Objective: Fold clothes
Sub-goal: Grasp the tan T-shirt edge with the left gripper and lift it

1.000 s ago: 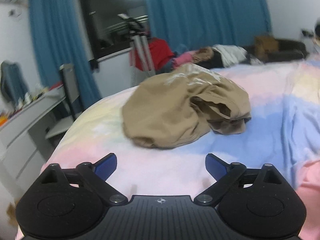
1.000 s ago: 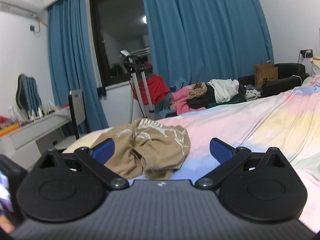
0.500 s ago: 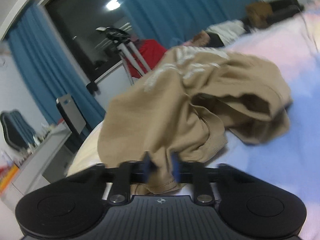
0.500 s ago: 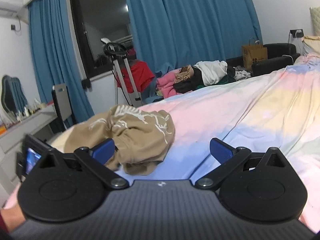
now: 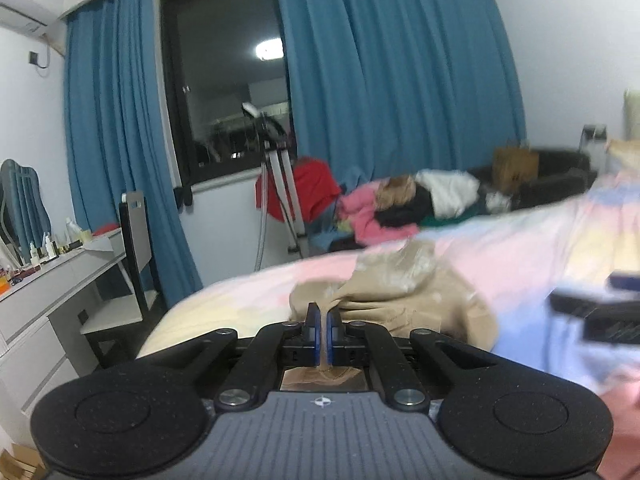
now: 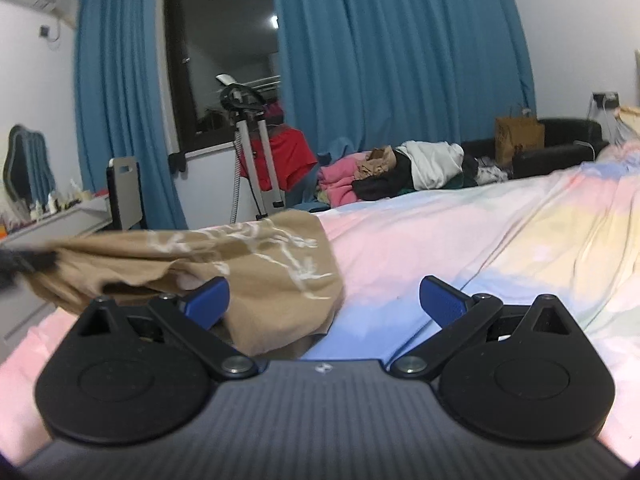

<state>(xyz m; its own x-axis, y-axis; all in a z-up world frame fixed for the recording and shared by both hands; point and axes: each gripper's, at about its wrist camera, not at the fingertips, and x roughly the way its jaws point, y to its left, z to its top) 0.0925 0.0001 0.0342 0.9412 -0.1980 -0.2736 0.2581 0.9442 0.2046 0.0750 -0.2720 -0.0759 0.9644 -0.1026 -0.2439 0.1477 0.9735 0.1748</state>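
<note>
Bed [image 6: 460, 240] with pastel sheet. Left gripper [image 5: 322, 334]: jaws just closed, clamped on the tan garment's [image 6: 280, 280] edge near the bed's left edge. Right gripper [image 6: 324, 300]: jaws apart, empty. Step: spreading out; next, right takes another edge.

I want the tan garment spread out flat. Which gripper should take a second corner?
Right gripper: open and empty beside the tan garment; the left gripper is shut on its edge.
</note>
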